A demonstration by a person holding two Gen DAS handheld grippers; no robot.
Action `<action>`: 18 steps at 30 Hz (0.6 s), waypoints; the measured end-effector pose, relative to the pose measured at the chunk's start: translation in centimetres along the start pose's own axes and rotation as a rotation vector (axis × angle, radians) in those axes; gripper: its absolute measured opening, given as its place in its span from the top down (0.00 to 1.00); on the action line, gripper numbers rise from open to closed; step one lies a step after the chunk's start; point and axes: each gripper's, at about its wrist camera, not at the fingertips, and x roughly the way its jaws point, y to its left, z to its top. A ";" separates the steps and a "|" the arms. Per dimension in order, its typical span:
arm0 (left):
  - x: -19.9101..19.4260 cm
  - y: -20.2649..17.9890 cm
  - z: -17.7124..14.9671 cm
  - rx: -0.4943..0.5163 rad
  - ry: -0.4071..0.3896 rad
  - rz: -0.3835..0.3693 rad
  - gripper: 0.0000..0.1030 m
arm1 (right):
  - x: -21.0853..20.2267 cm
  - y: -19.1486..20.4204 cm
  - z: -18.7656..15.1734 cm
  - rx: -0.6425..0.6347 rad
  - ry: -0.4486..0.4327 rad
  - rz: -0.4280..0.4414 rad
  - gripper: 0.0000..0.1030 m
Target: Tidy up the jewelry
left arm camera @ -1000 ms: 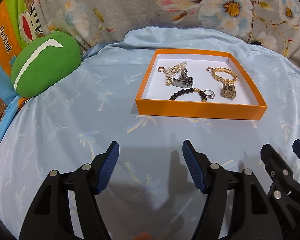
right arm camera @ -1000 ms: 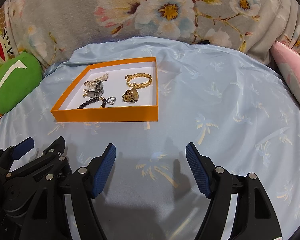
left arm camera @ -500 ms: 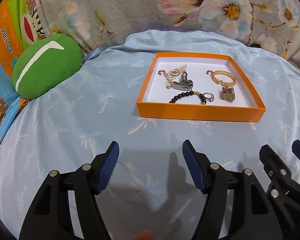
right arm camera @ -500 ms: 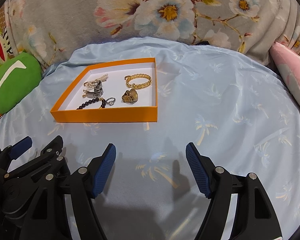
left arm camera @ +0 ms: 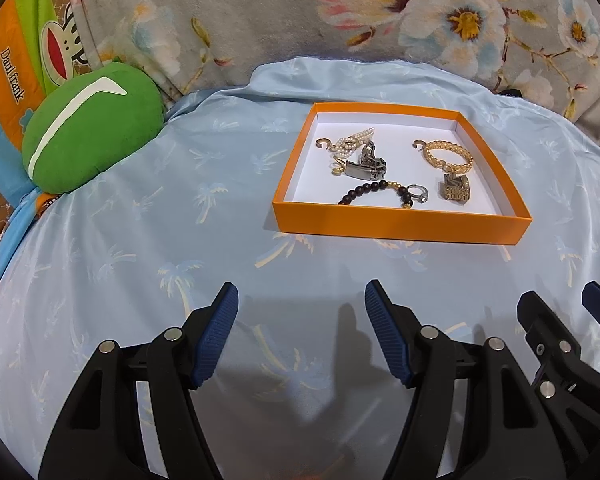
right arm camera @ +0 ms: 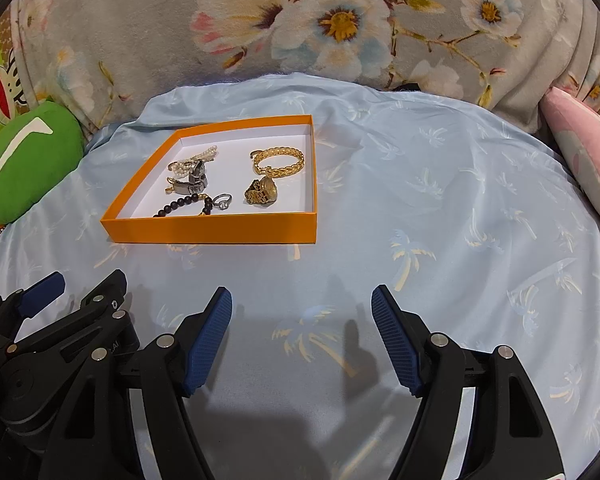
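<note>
Left gripper (left arm camera: 301, 300): jaws wide, empty, over the sheet (left arm camera: 140, 264).
Right gripper (right arm camera: 301, 304): jaws wide, empty.
Tray (left arm camera: 400, 228): on the sheet, 1 o'clock of left gripper, 11 o'clock of right.
Jewelry (left arm camera: 446, 156): inside tray.

Orange tray (left arm camera: 400, 227) with white inside; pale blue sheet (left arm camera: 180, 240) printed with palm trees; grey floral blanket (right arm camera: 300, 20); green cushion (left arm camera: 88, 132).
</note>
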 end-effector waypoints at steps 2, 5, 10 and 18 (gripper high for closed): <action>0.0 -0.1 0.0 0.000 -0.002 0.005 0.38 | 0.0 0.0 0.0 0.000 0.001 0.001 0.31; 0.0 -0.1 0.0 -0.001 -0.003 0.004 0.37 | 0.0 0.1 0.0 0.000 0.000 0.000 0.31; 0.0 -0.1 0.0 0.000 -0.003 0.006 0.37 | 0.0 0.0 0.0 0.000 0.001 0.000 0.31; -0.2 -0.2 0.0 0.002 -0.011 0.015 0.38 | 0.0 0.0 0.0 -0.001 -0.003 -0.002 0.31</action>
